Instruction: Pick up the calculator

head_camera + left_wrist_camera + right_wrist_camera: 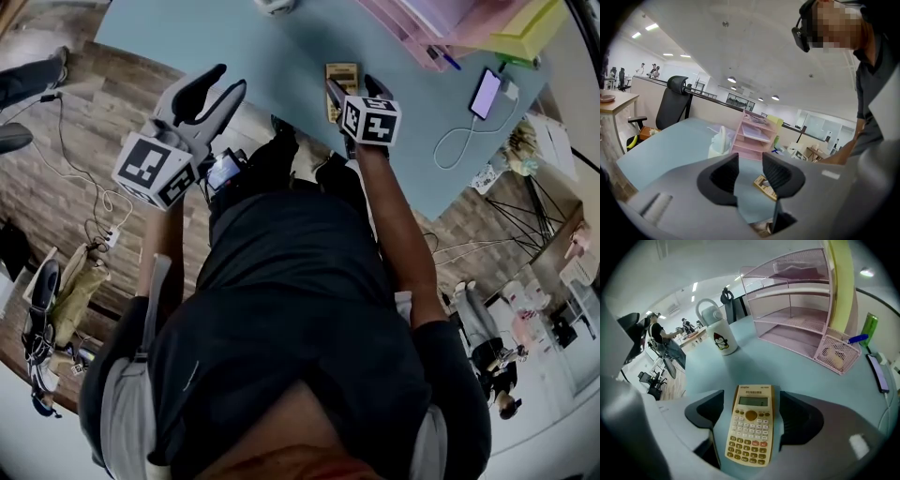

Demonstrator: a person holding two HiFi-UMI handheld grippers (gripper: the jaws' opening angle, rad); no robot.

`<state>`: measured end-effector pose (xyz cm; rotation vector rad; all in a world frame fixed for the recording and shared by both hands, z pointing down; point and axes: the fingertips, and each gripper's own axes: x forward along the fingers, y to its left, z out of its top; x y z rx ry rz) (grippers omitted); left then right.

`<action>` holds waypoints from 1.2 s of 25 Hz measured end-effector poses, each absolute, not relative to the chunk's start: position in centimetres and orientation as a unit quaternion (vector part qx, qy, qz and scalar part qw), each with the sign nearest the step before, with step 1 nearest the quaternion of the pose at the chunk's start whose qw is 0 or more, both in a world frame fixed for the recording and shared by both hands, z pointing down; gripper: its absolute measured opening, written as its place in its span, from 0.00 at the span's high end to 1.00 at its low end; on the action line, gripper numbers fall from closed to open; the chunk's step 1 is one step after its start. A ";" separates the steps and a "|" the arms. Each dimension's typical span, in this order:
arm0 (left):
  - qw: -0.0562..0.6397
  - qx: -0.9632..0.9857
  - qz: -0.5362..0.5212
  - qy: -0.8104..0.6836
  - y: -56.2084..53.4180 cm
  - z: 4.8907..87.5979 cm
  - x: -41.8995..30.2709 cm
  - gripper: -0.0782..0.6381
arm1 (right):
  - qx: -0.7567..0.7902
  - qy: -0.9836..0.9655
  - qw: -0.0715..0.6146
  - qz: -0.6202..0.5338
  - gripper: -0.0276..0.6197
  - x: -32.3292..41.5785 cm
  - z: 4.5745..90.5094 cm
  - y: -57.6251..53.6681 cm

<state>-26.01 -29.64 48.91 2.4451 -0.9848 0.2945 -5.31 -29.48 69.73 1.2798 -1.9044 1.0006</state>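
A yellow calculator [751, 430] lies face up on the pale blue table [801, 376], near its front edge. My right gripper [752, 401] is tilted down over it, jaws open on either side of the calculator with a gap on both sides. From the head view the right gripper [352, 86] covers the calculator's [340, 75] near end. My left gripper [228, 80] hovers off the table's front edge, open with nothing between its jaws. In the left gripper view the calculator [763, 185] shows just beyond the left gripper [750, 161], to its right.
A pink mesh desk organiser [801, 301] stands at the back of the table, with a blue pen [855, 339] by its basket. A white penguin mug [723, 338] sits to its left. A phone [487, 92] on a white cable lies at the right. A black office chair [675, 101] stands beyond the table.
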 end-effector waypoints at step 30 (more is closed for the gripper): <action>0.253 0.888 0.101 -0.371 -30.4 49.9 -26.6 0.65 | 0.493 -0.715 0.325 0.375 0.40 -5.7 71.7 -29.0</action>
